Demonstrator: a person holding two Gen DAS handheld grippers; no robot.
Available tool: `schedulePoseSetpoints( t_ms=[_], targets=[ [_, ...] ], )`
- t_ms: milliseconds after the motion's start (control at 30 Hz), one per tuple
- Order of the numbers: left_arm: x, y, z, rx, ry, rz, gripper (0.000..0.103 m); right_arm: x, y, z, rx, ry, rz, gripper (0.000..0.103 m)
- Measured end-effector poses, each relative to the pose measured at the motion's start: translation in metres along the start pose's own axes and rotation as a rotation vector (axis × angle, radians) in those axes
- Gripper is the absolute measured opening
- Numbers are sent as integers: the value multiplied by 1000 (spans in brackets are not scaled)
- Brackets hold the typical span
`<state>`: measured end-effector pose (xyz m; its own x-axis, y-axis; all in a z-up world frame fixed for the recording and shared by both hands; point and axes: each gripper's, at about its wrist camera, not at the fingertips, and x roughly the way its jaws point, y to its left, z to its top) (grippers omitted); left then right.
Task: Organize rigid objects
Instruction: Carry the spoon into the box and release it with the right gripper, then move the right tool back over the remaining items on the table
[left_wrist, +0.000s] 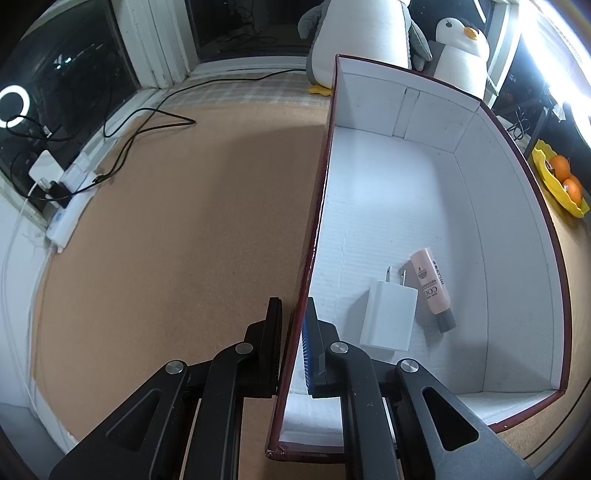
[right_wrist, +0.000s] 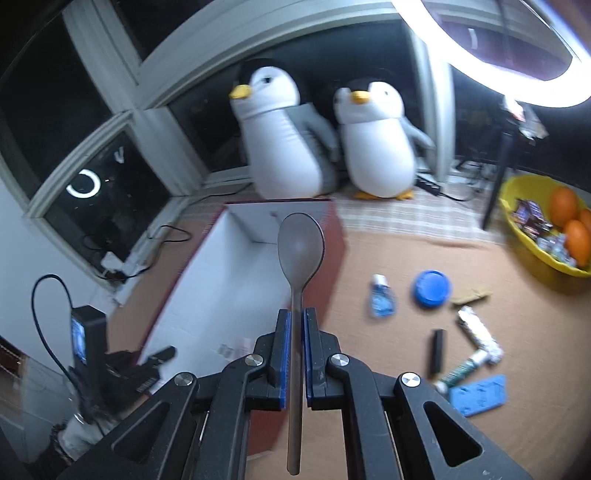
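Observation:
My left gripper is shut on the left wall of the red box, one finger outside and one inside. The box has a white inside and holds a white charger and a pink tube. My right gripper is shut on the handle of a grey spoon, held in the air with its bowl pointing away, above the near right part of the box. The left gripper shows at that box's near left corner.
On the cork table right of the box lie a small blue bottle, a blue lid, a black stick, a foil tube and a blue case. A yellow basket of oranges, two plush penguins, cables.

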<state>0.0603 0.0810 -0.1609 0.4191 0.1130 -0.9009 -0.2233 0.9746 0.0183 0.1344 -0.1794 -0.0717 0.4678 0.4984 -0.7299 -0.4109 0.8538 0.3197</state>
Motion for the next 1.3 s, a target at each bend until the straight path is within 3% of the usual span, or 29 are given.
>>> schedulePoseSetpoints(
  t_ms=[267, 667, 700, 767, 800, 833, 1033, 1300],
  targets=[
    [-1, -1, -1, 0, -5, 2, 9, 45, 48, 16, -30, 40, 81, 6],
    [-1, -1, -1, 0, -5, 4, 9, 101, 58, 2, -50, 152, 63, 6],
    [-1, -1, -1, 0, -5, 4, 9, 101, 59, 2, -55, 153, 62, 8],
    [-1, -1, -1, -1, -4, 1, 9, 101, 59, 2, -55, 155, 57, 25],
    [-1, 0, -1, -1, -4, -2, 9, 99, 59, 2, -54, 151, 59, 42],
    [-1, 0, -1, -2, -5, -4, 9, 96, 58, 2, -54, 141, 62, 51],
    [-5, 1, -3, -1, -13, -17, 9, 76, 59, 1, -72, 91, 50, 51],
    [-12, 3, -6, 8, -27, -46, 9, 29, 29, -14, -7, -12, 31, 54]
  ],
)
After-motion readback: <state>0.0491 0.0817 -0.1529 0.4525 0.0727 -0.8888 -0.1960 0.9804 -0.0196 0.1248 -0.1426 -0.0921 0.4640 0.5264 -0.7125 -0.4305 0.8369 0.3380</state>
